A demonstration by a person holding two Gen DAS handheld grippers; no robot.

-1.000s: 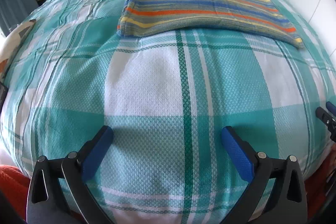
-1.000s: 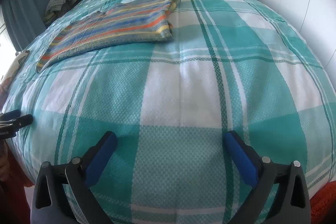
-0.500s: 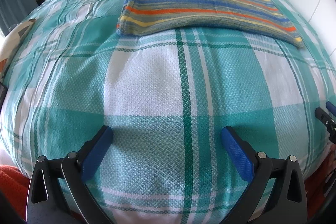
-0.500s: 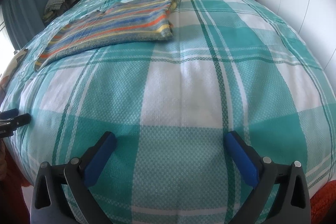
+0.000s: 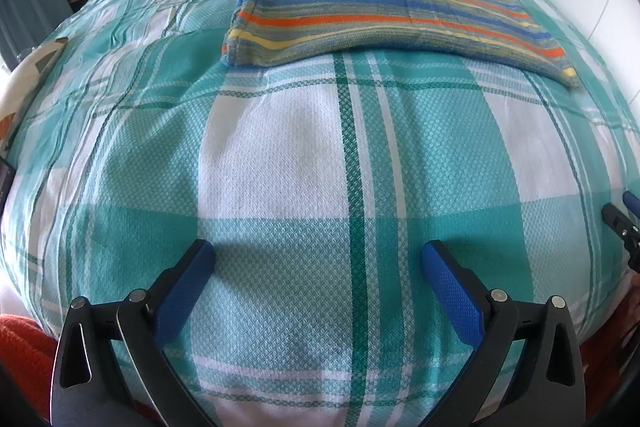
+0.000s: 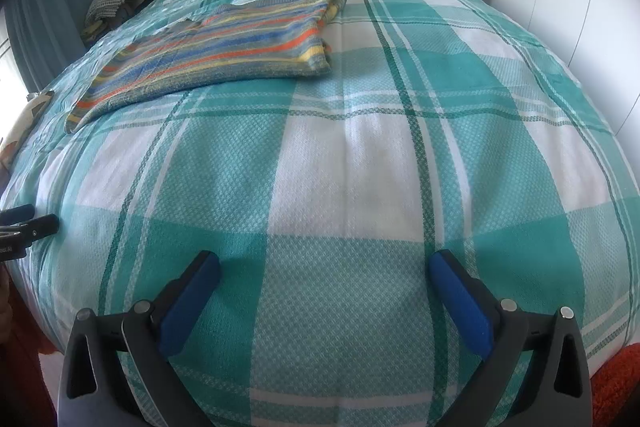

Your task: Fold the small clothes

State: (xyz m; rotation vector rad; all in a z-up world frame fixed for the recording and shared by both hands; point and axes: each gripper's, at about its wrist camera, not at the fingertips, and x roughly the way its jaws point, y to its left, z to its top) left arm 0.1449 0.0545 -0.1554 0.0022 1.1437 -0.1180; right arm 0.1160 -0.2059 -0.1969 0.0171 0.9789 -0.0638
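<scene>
1. The task's thing is a flat knitted garment in orange, blue, yellow and grey stripes (image 5: pixel 384 15), lying on a bed under a teal-and-white checked woven cover (image 5: pixel 280 163). It sits well up the bed, far ahead of both tools.

2. The left gripper (image 5: pixel 318 259) hangs over the near edge of the bed with its blue-padded jaws spread wide and nothing between them. The right gripper (image 6: pixel 324 267) stands the same way: jaws apart, empty, over bare cover.

3. The garment's long axis runs across the bed, its stripes going side to side as the left wrist camera sees it. Its near hem faces the jaws.

4. In the left view the garment lies straight ahead and slightly right. In the right view the same garment (image 6: pixel 224 47) lies ahead and off to the left, its right-hand corner nearest.

5. My judgement: the left tool is the better lined up with it. Both must travel forward up the bed, the right one also swinging inward, so that each meets one end of the near hem.

6. It seems partly folded already, with doubled edges at the ends; a further fold across the long axis looks due.
</scene>
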